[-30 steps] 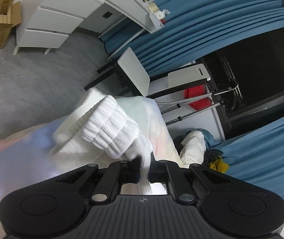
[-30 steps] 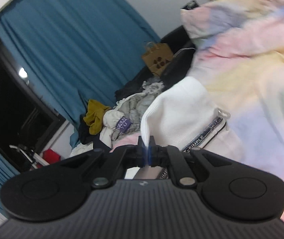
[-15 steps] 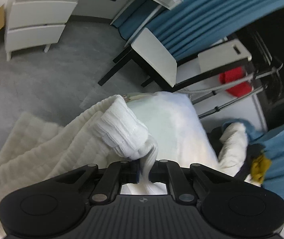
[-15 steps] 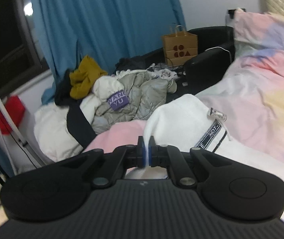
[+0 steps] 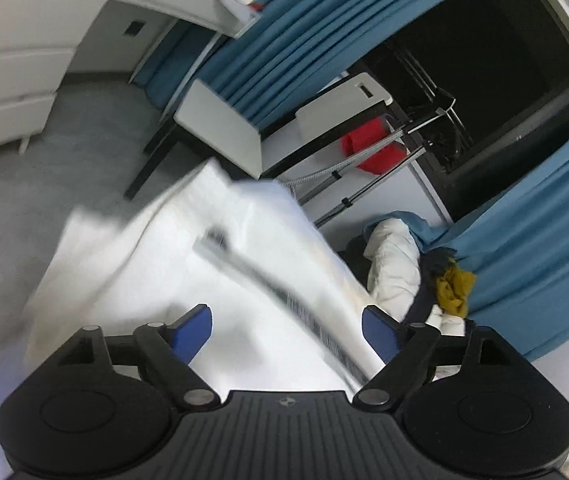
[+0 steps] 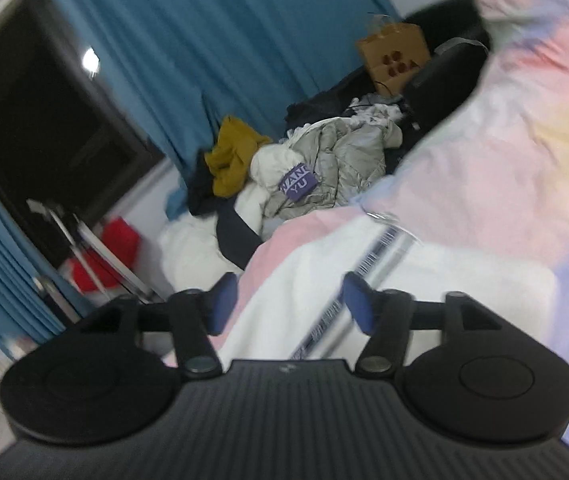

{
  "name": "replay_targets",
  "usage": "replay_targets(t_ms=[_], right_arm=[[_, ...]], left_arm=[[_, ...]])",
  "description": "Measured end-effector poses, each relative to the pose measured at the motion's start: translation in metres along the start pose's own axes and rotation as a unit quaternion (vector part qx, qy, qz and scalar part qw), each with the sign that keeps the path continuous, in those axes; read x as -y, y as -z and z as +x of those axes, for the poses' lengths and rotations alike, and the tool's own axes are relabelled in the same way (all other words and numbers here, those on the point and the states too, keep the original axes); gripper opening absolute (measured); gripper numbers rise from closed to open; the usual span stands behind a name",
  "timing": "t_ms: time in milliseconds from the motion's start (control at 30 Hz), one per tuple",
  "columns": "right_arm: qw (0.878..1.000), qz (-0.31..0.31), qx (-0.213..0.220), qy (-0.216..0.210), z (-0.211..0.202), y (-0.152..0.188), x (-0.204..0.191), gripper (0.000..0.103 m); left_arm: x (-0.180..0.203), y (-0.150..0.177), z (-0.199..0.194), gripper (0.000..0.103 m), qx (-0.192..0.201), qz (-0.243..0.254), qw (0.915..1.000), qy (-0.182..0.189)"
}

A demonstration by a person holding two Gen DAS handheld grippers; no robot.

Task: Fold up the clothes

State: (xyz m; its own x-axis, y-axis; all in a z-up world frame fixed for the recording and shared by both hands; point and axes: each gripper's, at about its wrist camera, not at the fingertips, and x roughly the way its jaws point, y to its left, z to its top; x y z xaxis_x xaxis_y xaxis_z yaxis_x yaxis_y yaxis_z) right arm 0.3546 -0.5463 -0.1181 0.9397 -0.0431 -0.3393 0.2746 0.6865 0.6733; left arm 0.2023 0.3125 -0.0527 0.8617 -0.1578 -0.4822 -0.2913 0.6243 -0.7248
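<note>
Two opening grippers over white garment (image 5: 268, 264)

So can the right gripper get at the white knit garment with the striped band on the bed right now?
Probably yes: the right gripper, jaws opening, sits just over the white knit garment, nothing between them.

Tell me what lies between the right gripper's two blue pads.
In the right wrist view, the white garment with its printed strip lies on the pastel bedding between the right gripper's pads, which are opening and not pressing it.
</note>
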Motion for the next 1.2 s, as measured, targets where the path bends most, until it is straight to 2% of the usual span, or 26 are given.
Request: replay_targets(t_ms=[133,200,267,300,333,467,533,667,700,733,767,800,833,900,933,1067,1200], right_arm=[[0.997,0.076,-0.019,0.002,-0.040,0.024,0.051,0.067],[0.992,0.115,-0.041,0.008,-0.048,0.039,0.076,0.072],[0.987,0.147,-0.070,0.002,-0.046,0.054,0.096,0.072],[0.984,0.156,-0.083,-0.001,-0.042,0.060,0.103,0.072],[0.982,0.164,-0.097,-0.003,-0.039,0.066,0.109,0.072],[0.981,0.161,-0.105,-0.023,-0.012,0.077,0.116,0.072],[0.980,0.169,-0.099,-0.031,0.003,0.081,0.120,0.071],[0.987,0.143,-0.057,-0.044,0.024,0.086,0.118,0.065],[0.989,0.134,-0.047,-0.044,0.029,0.086,0.116,0.060],[0.991,0.124,-0.036,-0.045,0.033,0.086,0.114,0.057],[0.991,0.123,-0.030,-0.043,0.036,0.084,0.114,0.045],[0.991,0.126,-0.024,-0.039,0.039,0.083,0.115,0.030],[0.990,0.131,-0.017,-0.038,0.040,0.081,0.116,0.025],[0.990,0.134,-0.003,-0.031,0.042,0.079,0.116,0.018],[0.991,0.130,0.003,-0.023,0.042,0.079,0.112,0.018],[0.992,0.128,0.014,-0.009,0.027,0.068,0.097,0.013],[0.995,0.098,0.016,-0.010,-0.012,0.050,0.080,0.010]], left_arm=[[-0.023,0.057,-0.028,0.086,-0.007,-0.066,0.9976,0.021],[-0.037,0.079,-0.026,0.086,-0.029,-0.110,0.9935,0.009],[-0.045,0.088,-0.017,0.086,-0.066,-0.144,0.9873,-0.007],[-0.046,0.091,-0.015,0.086,-0.064,-0.140,0.9881,-0.008],[-0.046,0.091,-0.012,0.086,-0.059,-0.137,0.9888,-0.009],[-0.053,0.091,0.009,0.086,-0.030,-0.152,0.9879,-0.007],[-0.054,0.091,0.021,0.086,-0.009,-0.156,0.9877,-0.008],[-0.045,0.086,0.036,0.086,0.051,-0.122,0.9911,-0.017],[-0.043,0.085,0.040,0.083,0.064,-0.119,0.9907,-0.020],[-0.042,0.082,0.043,0.075,0.072,-0.116,0.9904,-0.024],[-0.040,0.079,0.046,0.068,0.080,-0.113,0.9900,-0.028],[-0.041,0.077,0.048,0.056,0.085,-0.113,0.9894,-0.033],[-0.044,0.072,0.050,0.037,0.087,-0.121,0.9882,-0.035],[-0.050,0.066,0.051,0.022,0.089,-0.144,0.9852,-0.025],[-0.053,0.063,0.050,0.018,0.090,-0.158,0.9833,-0.013],[-0.033,0.044,0.039,0.016,0.107,-0.107,0.9884,0.003],[-0.027,0.037,0.023,0.015,0.096,-0.124,0.9876,0.001]])
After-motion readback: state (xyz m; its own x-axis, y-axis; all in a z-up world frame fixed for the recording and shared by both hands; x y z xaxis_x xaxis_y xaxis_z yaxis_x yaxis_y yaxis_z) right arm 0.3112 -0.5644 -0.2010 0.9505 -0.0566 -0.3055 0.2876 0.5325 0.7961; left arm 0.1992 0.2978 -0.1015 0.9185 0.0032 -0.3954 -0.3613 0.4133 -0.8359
